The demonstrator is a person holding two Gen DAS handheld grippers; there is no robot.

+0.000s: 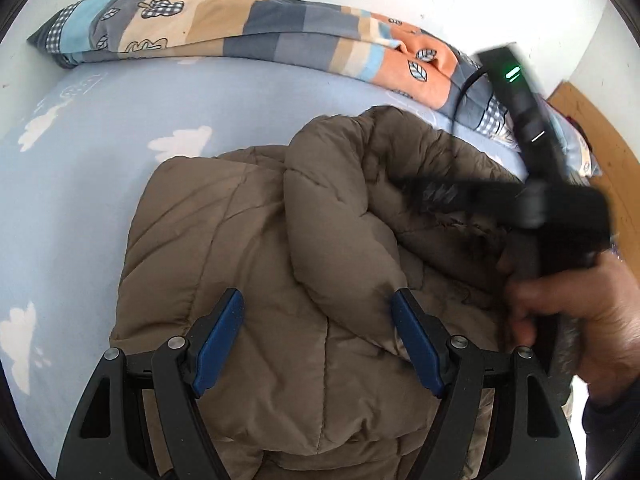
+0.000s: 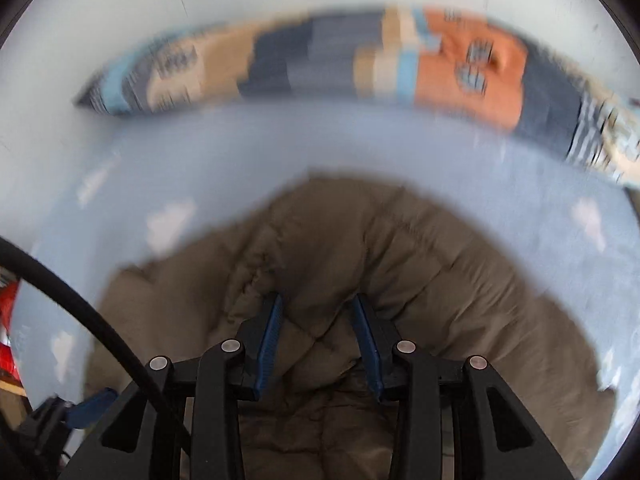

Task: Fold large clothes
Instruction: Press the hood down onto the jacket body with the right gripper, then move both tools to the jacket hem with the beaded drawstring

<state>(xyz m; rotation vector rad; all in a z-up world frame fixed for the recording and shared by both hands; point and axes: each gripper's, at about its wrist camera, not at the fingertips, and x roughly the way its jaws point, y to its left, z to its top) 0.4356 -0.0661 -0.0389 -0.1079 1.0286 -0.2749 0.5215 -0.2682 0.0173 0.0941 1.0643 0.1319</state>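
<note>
A puffy brown jacket [image 1: 248,240] lies bunched on a light blue bed sheet [image 1: 100,168] printed with white clouds. My left gripper [image 1: 318,300] points down at its near part. Its jaws stand wide, the thick padding fills the gap, and both blue pads [image 1: 224,340] lie against the fabric. A sleeve fold overlaps the right pad's tip. In the blurred right wrist view, my right gripper [image 2: 316,304] is shut on a bunched fold of the jacket [image 2: 440,280]. A person's hand [image 1: 580,320] carries that gripper, smeared by motion, over the jacket's right side.
A rolled patchwork quilt [image 1: 256,28] in orange, tan, grey and blue lies along the white wall at the far edge of the bed. A wooden surface [image 1: 596,136] shows at the right. A black cable [image 2: 80,300] crosses the lower left of the right wrist view.
</note>
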